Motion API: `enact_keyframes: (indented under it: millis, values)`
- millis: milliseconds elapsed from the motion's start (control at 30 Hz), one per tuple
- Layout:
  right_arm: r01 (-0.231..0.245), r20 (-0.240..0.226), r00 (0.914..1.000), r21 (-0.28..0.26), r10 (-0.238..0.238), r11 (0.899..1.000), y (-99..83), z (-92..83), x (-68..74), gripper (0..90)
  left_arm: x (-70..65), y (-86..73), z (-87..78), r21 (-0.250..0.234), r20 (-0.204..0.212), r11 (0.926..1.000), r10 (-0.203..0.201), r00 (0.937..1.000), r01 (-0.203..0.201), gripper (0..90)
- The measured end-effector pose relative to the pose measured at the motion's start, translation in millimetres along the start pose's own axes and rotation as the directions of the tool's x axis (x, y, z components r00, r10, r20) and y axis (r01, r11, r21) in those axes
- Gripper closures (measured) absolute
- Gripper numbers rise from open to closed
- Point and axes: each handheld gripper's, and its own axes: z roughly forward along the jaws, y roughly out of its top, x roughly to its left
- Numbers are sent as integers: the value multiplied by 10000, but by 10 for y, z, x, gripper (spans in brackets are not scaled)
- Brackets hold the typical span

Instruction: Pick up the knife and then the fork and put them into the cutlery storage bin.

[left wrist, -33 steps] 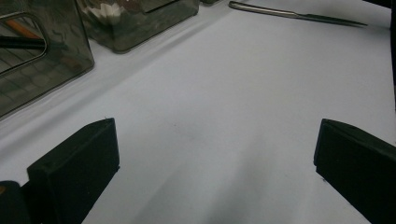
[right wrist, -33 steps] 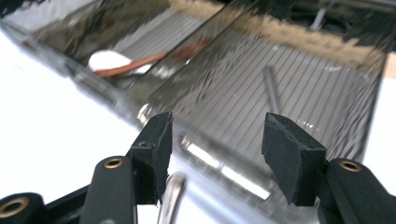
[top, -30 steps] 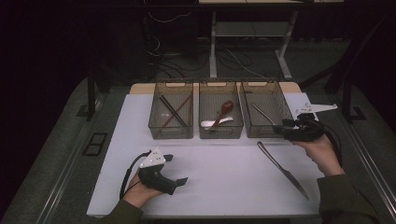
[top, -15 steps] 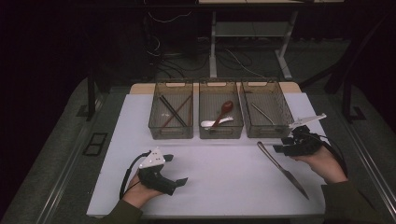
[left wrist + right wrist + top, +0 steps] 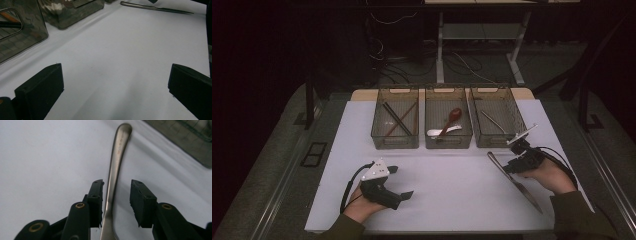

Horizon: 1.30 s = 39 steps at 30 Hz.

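The long, flat stainless-steel table knife (image 5: pixel 513 180) lies flat near the right edge of the white surface (image 5: pixel 447 190), in front of the right-hand clear plastic bin (image 5: pixel 497 122). The right gripper (image 5: pixel 116 195) straddles its handle with fingers (image 5: pixel 96 197) that have just been closing but are not yet clenched on it; the left gripper (image 5: pixel 112 87) rests released and empty. Judged stiff, thin, smooth and slippery, it is best pinched across the handle edges.

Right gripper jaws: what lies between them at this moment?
In the right gripper view, the handle of the metal knife runs up between the jaws of the right gripper, which have just been closing; a gap remains at the right jaw.
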Motion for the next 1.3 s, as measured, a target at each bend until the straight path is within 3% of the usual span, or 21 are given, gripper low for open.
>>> enact_keyframes:
  millis: [533, 800, 1067, 1300]
  values:
    - [422, 240, 9986, 1698, -469, 9846, 82, 171, 94, 740, 2, -1, -2, 1, -4, 10000, 10, 10000, -10, 0]
    - [806, 632, 9930, 2556, -998, 9634, 191, 220, 165, 756, -3, 1, 3, 63, 23, 10000, 24, 10000, -24, 0]
    - [1015, 793, 9886, 2784, -1282, 9551, 215, 232, 216, 796, -4, 0, 2, 25, 25, 10000, 18, 10000, -18, 0]
    - [992, 354, 9932, 2419, -1110, 9652, 176, 209, 144, 796, -2, -1, 4, 29, 40, 10000, 17, 10000, -17, 0]
